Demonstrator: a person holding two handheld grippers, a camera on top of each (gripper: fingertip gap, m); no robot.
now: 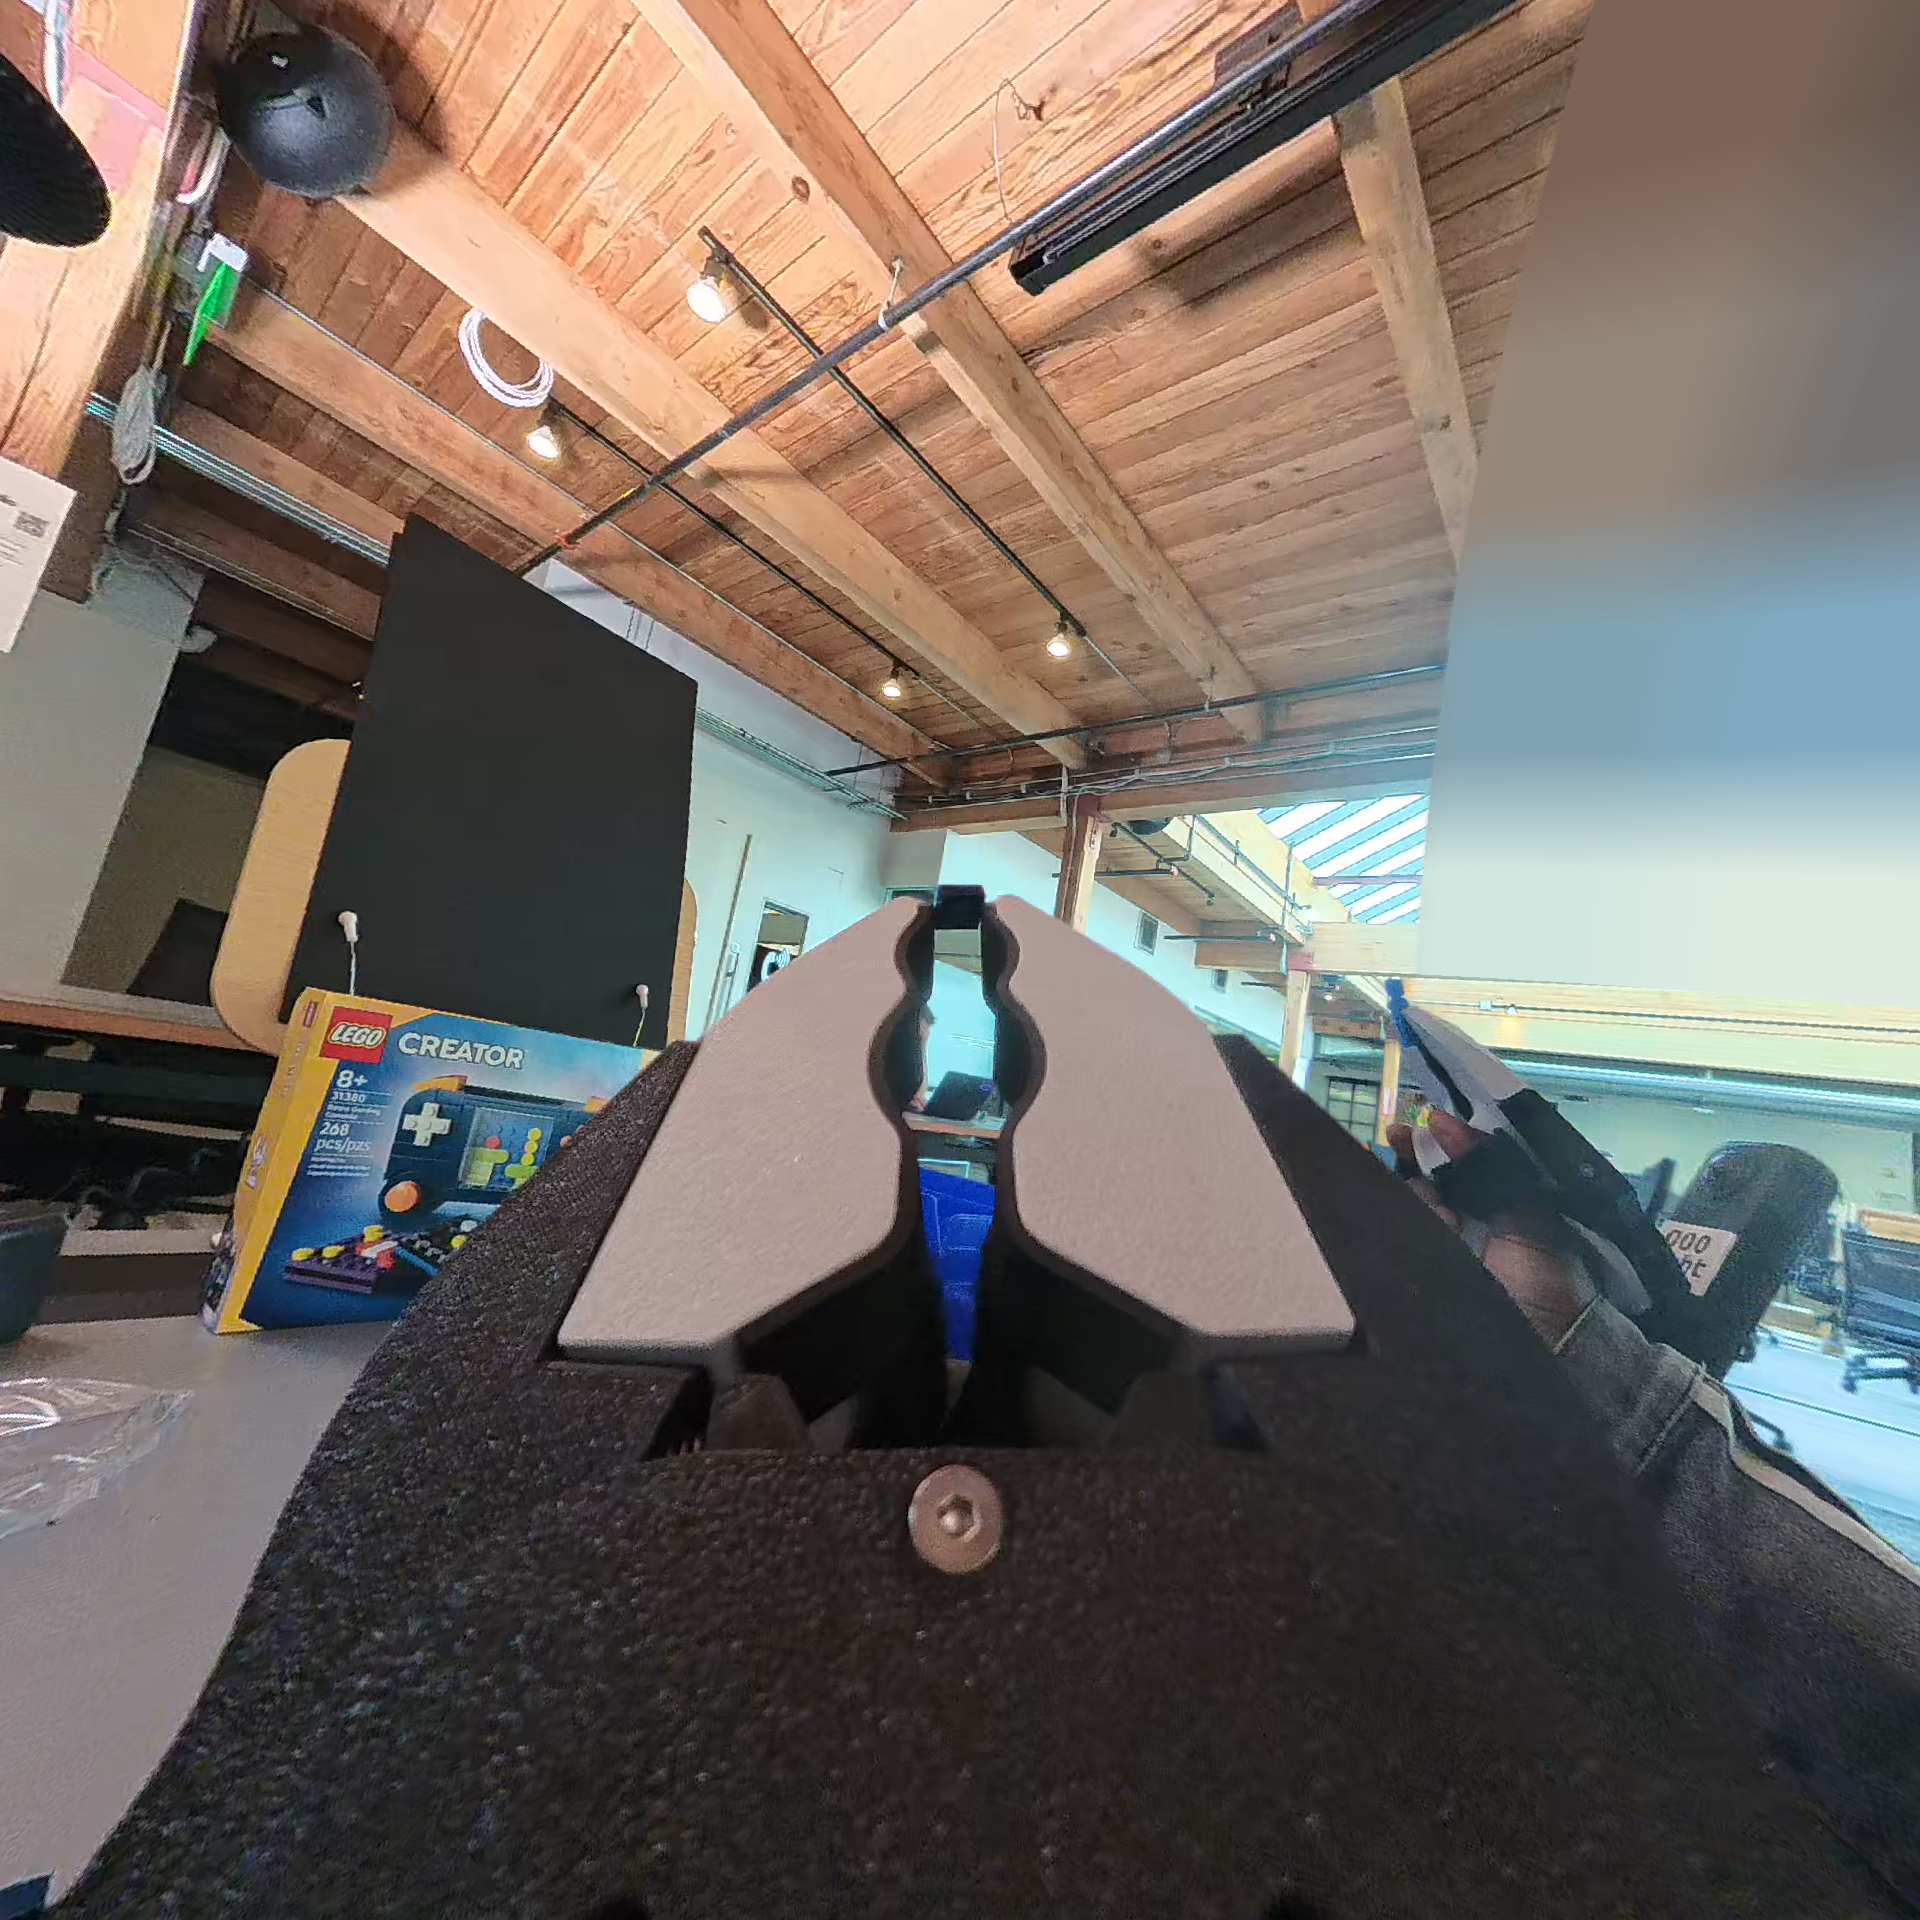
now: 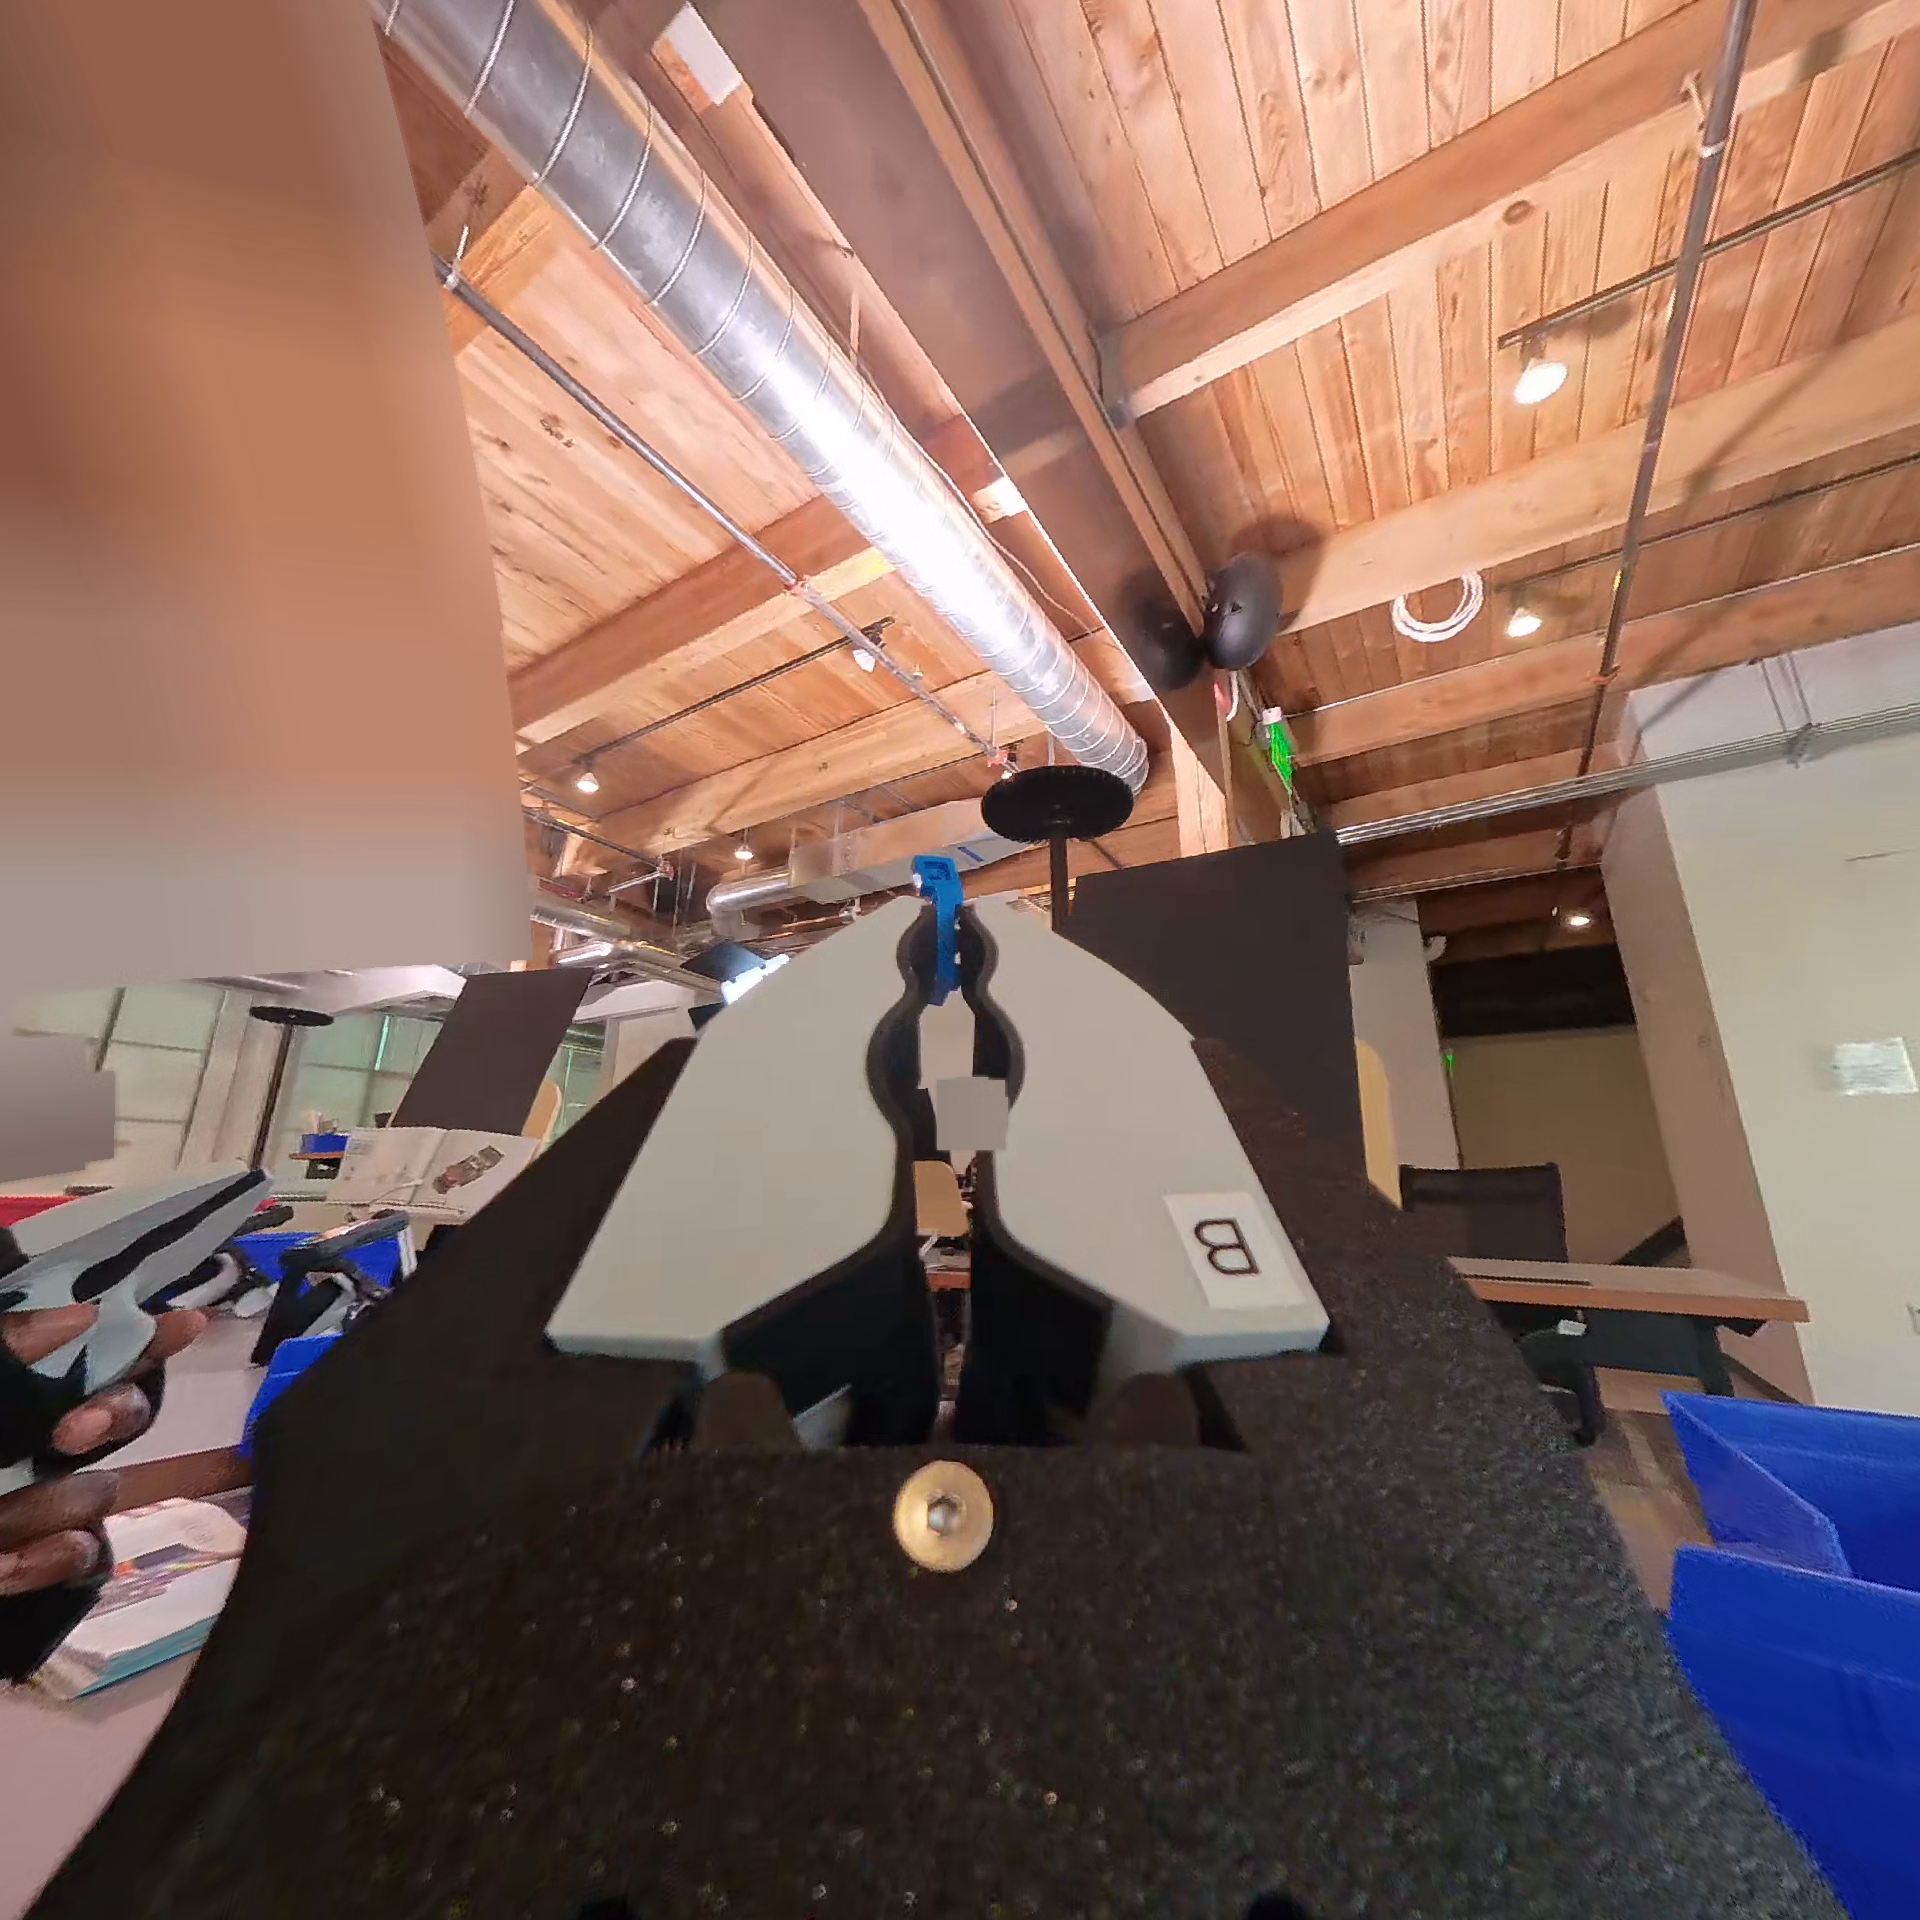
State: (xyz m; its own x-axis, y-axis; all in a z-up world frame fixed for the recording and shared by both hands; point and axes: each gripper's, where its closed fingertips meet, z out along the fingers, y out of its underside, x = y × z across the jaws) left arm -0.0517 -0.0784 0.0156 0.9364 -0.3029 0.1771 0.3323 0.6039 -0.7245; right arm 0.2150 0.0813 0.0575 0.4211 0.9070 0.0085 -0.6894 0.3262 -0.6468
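My left gripper [image 1: 958, 920] points up toward the ceiling, its grey fingers [image 1: 790, 1122] shut on a small black piece [image 1: 958, 902] pinched at the tips. My right gripper [image 2: 943, 912] also tilts upward and is shut on a small blue plastic piece [image 2: 940, 961] that sticks out above its tips. In the left wrist view the right gripper [image 1: 1403, 1013] shows at the right, with the blue piece at its tip. In the right wrist view the left gripper [image 2: 244, 1216] shows at the far left, held by a hand [image 2: 94, 1403] in a fingerless black glove.
A boxed brick building set [image 1: 416, 1153] stands on the grey table [image 1: 125, 1610], with a clear plastic bag [image 1: 73, 1434] at the left. Blue bins [image 2: 1808, 1558] sit at the right and another one [image 2: 301, 1361] at the left. A booklet [image 2: 135, 1600] lies near the hand. My hands' fingertips stand some 30 cm from each other.
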